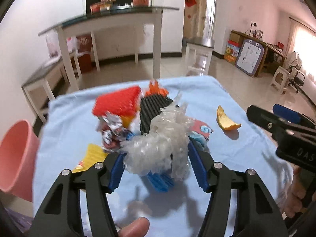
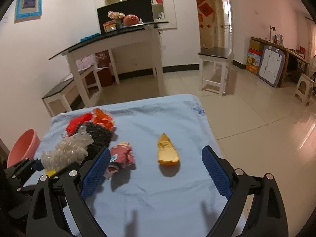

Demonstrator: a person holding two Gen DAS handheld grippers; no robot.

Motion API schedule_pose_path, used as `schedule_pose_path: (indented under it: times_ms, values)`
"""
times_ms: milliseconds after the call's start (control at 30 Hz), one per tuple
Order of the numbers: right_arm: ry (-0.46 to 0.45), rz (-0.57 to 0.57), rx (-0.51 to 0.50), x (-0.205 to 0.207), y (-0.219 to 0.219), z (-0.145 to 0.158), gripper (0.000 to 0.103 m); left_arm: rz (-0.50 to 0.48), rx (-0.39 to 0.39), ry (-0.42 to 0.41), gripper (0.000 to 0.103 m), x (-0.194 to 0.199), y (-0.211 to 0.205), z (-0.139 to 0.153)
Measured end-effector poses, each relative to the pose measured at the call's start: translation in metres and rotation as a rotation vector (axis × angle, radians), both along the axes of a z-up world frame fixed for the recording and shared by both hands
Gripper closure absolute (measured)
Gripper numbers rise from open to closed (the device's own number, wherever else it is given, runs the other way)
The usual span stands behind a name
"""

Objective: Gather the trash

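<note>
One wad of bubble wrap (image 1: 158, 144) sits between the pads of the left gripper (image 1: 158, 165), which press on it from both sides. The right gripper (image 2: 156, 169) is wide open and empty, above one orange peel (image 2: 167, 152) and one red wrapper (image 2: 122, 154) on the blue cloth (image 2: 158, 197). One pink bin (image 1: 15, 158) stands beside the table – only the left view shows a blue block (image 1: 161, 182) under the wrap.

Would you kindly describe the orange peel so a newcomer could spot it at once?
Start from the light blue cloth covering the table. The orange peel lies alone on its right half, apart from the trash pile at left. It is the only curved, yellow-orange boat-shaped piece, unlike the crumpled red wrapper beside it.
</note>
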State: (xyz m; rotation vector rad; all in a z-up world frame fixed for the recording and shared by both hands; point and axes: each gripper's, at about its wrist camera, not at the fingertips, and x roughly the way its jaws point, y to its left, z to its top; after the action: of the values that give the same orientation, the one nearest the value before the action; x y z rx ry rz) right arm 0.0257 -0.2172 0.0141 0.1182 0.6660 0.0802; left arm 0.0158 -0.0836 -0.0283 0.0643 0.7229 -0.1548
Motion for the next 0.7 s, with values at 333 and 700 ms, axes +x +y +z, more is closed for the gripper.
schedule_pose_path:
  times_ms: [333, 700]
  values:
    - [-0.031, 0.035, 0.006, -0.017, 0.01, 0.012, 0.011, 0.043, -0.007, -0.056, 0.042, -0.019, 0.01, 0.016]
    - [-0.056, 0.047, -0.027, -0.024, 0.023, 0.018, 0.011, 0.066, -0.021, -0.09, 0.044, -0.024, 0.016, 0.025]
